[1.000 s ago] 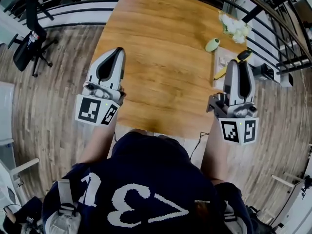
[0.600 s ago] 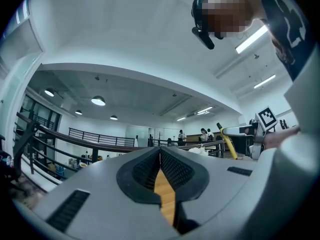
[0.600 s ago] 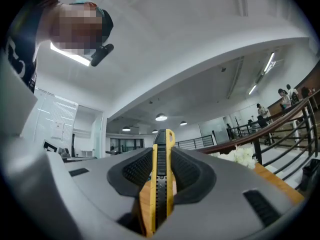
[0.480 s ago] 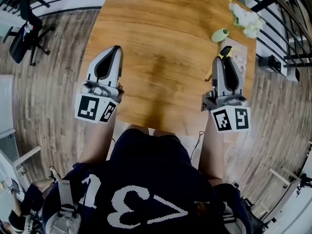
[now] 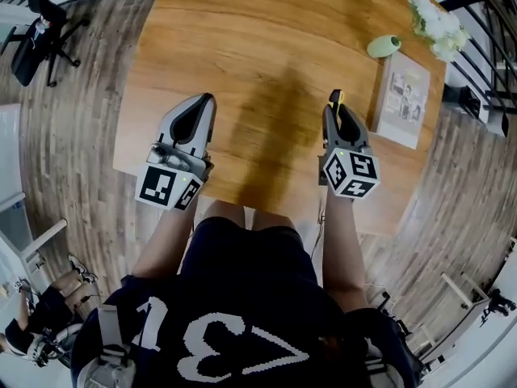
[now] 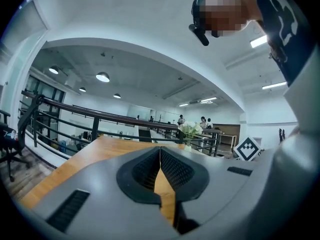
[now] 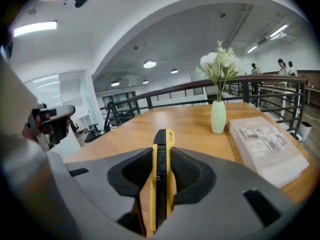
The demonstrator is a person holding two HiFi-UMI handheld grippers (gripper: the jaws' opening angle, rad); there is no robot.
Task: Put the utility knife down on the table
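A yellow and black utility knife stands on edge between the jaws of my right gripper, which is shut on it. In the head view its tip pokes out past the right gripper over the wooden table, right of the middle. My left gripper hangs over the table's near left part. Its jaws meet with nothing between them in the left gripper view.
A magazine lies flat to the right of the right gripper. A pale green vase with white flowers stands beyond it near the railing. An office chair is on the floor at far left.
The right gripper has carried the knife leftward and nearer, away from the magazine toward the table's middle. The head view has shifted, and the left gripper sits a little closer in.
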